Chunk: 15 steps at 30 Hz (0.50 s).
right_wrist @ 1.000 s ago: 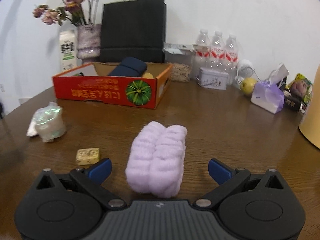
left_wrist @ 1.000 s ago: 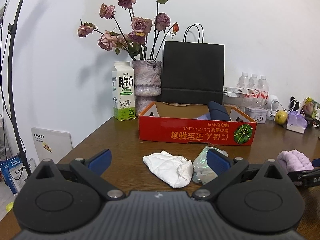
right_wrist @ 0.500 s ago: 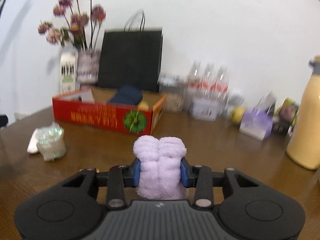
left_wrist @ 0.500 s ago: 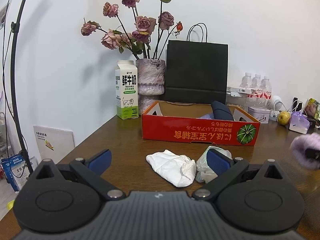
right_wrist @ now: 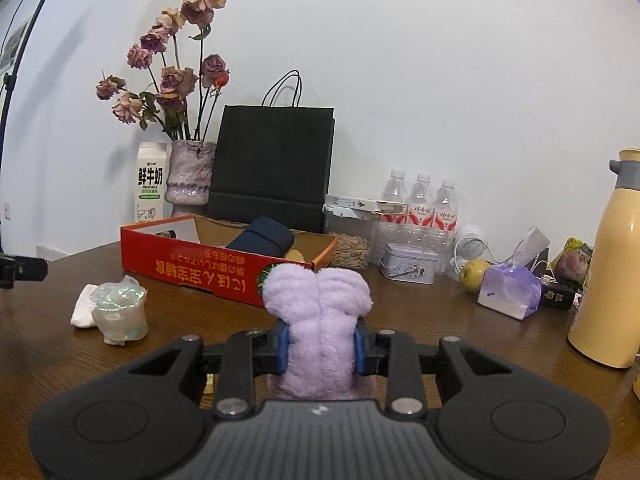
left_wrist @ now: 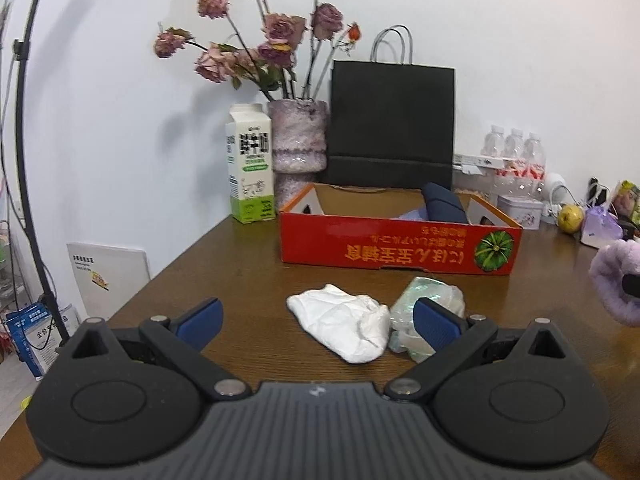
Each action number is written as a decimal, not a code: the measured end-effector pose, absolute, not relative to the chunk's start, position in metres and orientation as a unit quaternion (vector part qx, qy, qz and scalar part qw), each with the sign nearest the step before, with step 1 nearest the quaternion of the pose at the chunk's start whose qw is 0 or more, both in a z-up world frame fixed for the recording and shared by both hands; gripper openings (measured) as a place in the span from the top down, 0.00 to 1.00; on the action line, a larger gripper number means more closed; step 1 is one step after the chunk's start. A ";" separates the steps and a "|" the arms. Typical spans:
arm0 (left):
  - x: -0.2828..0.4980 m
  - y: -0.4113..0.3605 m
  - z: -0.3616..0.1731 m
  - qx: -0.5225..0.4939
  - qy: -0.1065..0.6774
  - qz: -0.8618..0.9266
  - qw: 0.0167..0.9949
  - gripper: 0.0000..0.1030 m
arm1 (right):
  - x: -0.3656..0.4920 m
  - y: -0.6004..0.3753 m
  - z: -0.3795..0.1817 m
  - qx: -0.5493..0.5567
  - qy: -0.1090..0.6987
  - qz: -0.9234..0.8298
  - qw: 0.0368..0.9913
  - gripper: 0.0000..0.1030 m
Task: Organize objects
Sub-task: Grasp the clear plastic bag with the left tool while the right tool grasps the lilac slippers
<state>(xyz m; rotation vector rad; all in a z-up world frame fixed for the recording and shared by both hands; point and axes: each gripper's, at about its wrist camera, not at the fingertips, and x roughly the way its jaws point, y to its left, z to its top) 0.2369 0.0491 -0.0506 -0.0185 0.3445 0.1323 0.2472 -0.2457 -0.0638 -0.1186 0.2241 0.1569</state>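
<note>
Lilac and fluffy, the rolled towel (right_wrist: 318, 320) sat pinched between the blue pads of the right gripper (right_wrist: 320, 346), its jaws pressed in against both sides of the roll and holding it above the wooden table (right_wrist: 440, 336). The left gripper (left_wrist: 318, 316) hung with its jaws spread wide and nothing between them, low over the same table. Just ahead of it lay a crumpled white cloth (left_wrist: 342, 326), touching a shiny iridescent plastic bundle (left_wrist: 426, 310) on its right. Beyond both stood the red cardboard box (left_wrist: 396, 246), open at the top, with a dark navy roll (left_wrist: 442, 202) leaning inside it. Behind the box, against the white wall, stood a milk carton (left_wrist: 250, 170), a vase of dried roses (left_wrist: 298, 142) and a black paper bag (left_wrist: 392, 120). Off to the right were water bottles (right_wrist: 420, 200), a small tin (right_wrist: 408, 266), a yellow-green apple (right_wrist: 474, 274) and a cream flask (right_wrist: 612, 264).
</note>
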 end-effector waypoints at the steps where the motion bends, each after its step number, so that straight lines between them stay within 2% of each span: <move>1: 0.239 0.046 -0.050 -0.008 0.175 0.059 0.983 0.00 | 0.247 -0.247 -0.064 -0.055 0.109 0.077 0.990 0.73; 10: 0.278 0.004 -0.058 0.032 0.234 0.021 0.971 0.00 | 0.247 -0.257 -0.063 -0.023 0.097 0.067 0.993 0.73; 15: 0.298 -0.011 -0.065 0.022 0.246 0.011 0.969 0.00 | 0.248 -0.260 -0.063 -0.011 0.093 0.062 0.994 0.73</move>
